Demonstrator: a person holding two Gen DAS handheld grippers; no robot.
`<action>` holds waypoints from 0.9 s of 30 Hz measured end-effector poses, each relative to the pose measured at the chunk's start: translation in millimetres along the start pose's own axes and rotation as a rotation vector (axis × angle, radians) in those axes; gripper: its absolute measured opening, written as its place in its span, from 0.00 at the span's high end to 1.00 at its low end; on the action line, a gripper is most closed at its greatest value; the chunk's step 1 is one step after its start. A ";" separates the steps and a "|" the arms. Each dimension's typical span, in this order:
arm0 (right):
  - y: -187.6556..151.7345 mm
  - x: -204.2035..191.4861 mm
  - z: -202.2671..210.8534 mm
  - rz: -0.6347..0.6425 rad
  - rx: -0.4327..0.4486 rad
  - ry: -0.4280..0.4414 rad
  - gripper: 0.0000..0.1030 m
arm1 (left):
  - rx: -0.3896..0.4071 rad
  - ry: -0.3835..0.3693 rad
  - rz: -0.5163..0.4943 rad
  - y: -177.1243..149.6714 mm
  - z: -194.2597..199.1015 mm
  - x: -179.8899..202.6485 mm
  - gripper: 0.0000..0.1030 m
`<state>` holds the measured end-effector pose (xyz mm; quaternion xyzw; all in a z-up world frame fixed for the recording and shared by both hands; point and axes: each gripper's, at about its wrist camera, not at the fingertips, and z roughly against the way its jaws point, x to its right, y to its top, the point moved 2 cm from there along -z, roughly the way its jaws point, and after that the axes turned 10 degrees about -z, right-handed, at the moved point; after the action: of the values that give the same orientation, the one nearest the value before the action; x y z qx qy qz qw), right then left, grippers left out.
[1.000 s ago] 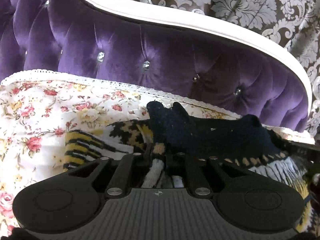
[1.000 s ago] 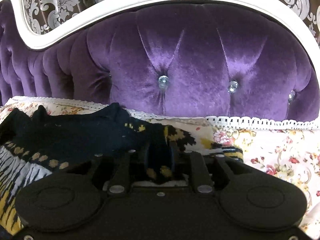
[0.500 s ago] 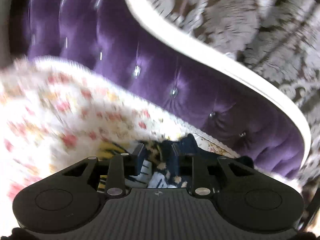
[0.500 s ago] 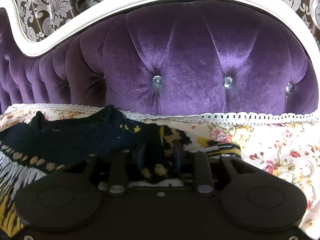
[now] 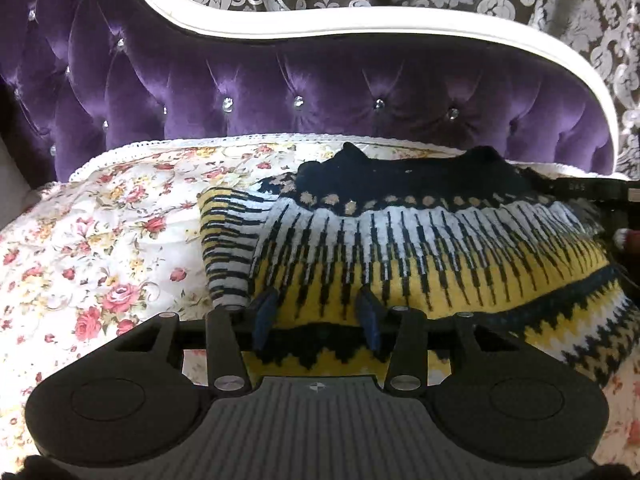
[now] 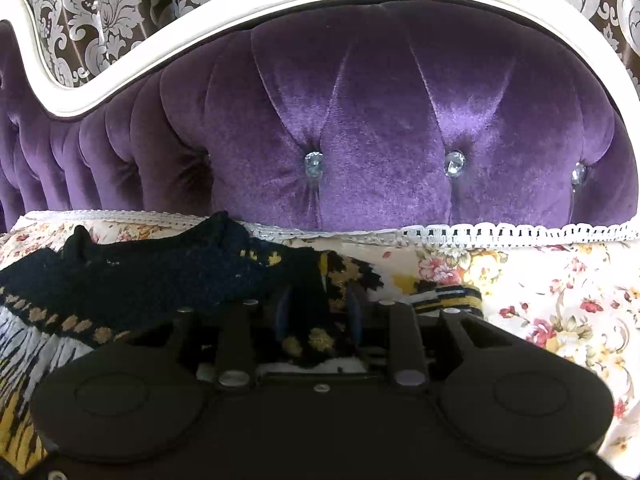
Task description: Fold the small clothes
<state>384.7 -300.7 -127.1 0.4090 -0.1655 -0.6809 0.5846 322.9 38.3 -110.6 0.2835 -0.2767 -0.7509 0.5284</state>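
Sweater [image 5: 420, 248] is navy, white and yellow with jagged knit stripes, bedspread [image 5: 100, 248] is cream with pink roses, headboard [image 5: 280, 80] is tufted purple velvet.

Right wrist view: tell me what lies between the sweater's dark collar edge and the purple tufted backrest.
In the right wrist view, a strip of floral cover with white lace trim separates the sweater from the backrest; nothing else lies there.

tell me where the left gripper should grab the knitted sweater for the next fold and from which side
Probably the folded striped sleeve edge on the sweater's left side, coming in low from the floral cover. That edge is doubled, stands slightly proud of the body and has bare cover beside it. The left gripper, jaws just opened with nothing pinched, hangs over the yellow band next to it.
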 end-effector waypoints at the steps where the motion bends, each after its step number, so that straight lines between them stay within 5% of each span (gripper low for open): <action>1: -0.1 -0.1 0.2 -0.001 0.000 0.000 0.63 | -0.006 -0.003 0.008 2.1 -0.6 -2.0 0.58; 14: 12.0 13.1 1.4 -0.083 -0.051 0.039 0.59 | -0.008 -0.035 0.024 0.0 -2.0 -2.3 0.58; 17: 22.1 15.6 5.3 -0.072 -0.058 -0.025 0.40 | -0.007 -0.044 0.015 -0.4 -0.8 -3.3 0.58; 21: 37.5 19.8 29.0 -0.045 0.004 -0.127 0.38 | -0.008 -0.078 0.059 -0.1 1.1 -10.8 0.58; 27: 24.4 -5.4 86.3 -0.045 0.051 -0.011 0.37 | -0.004 -0.064 0.033 -0.5 0.8 -6.6 0.58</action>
<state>336.0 -323.9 -55.3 0.4236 -0.1771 -0.6916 0.5576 323.8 44.8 -109.5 0.2535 -0.2965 -0.7513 0.5323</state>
